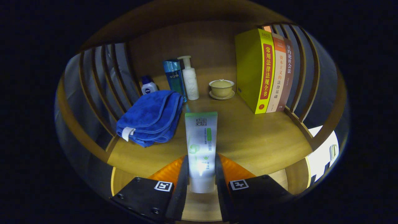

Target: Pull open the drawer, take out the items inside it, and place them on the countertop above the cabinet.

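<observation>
A white tube with a green cap end (201,140) stands upright between my fingers, and both fingers press on its lower part. My gripper (201,174) is shut on it, just above the wooden countertop (248,137). A folded blue towel (150,116) lies on the countertop to the left of the tube, a little beyond the fingers.
At the back stand a small white bottle with a blue cap (148,85), a blue box (174,77), a white pump bottle (190,79) and a lidded cup on a saucer (221,88). Three upright books (264,70) stand on the right. Wooden slat rails (102,81) close both sides.
</observation>
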A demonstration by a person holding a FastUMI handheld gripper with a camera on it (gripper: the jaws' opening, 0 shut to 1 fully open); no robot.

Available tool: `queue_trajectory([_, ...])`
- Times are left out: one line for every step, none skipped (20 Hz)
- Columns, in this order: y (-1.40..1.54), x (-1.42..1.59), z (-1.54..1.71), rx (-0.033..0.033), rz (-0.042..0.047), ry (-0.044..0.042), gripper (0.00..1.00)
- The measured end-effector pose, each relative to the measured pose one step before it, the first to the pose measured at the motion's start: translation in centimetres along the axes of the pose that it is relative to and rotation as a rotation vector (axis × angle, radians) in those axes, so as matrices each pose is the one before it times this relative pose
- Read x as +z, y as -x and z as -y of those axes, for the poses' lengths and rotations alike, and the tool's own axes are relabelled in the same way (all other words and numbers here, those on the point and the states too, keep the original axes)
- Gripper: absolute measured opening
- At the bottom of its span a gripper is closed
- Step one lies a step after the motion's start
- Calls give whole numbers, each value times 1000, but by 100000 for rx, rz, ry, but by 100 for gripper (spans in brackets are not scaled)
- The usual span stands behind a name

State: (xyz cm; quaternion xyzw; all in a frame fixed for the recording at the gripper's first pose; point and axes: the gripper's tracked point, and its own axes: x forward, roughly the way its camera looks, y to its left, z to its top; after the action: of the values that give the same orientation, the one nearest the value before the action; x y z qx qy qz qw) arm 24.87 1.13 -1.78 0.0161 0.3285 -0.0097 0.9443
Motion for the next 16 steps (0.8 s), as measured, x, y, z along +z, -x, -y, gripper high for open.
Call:
queue_trajectory([-560,-93,51,-130,-709,-141,53])
queue_trajectory([-445,89,46,-464,100,-335,53])
queue_trajectory([-356,28,105,-319,-14,-314,53])
queue_trajectory([-358,194,79,-122,138,-217,53])
queue_trajectory([-264,-69,40,-332,34,-329,53])
queue_trajectory([-278,-6,127,113,-421,85,53])
queue_trajectory([-117,151,-29,93,1121,-350,53])
queue_trajectory([-72,78,27,-39,133,-161,53])
queue_trajectory([-16,34,12,21,249,221,53])
queue_trajectory([9,63,-25,100,-181,174,53])
queue_trajectory([44,-86,62,129,0,86,54])
queue_trajectory([-62,-30,-42,39,-24,212,54])
queue_trajectory([2,34,-5,-112,340,579,55])
queue_trajectory([13,19,158,-279,500,748,56])
queue_trajectory([-41,-25,-18,-231,112,38,57])
queue_trajectory([108,48,-22,13,289,-211,58])
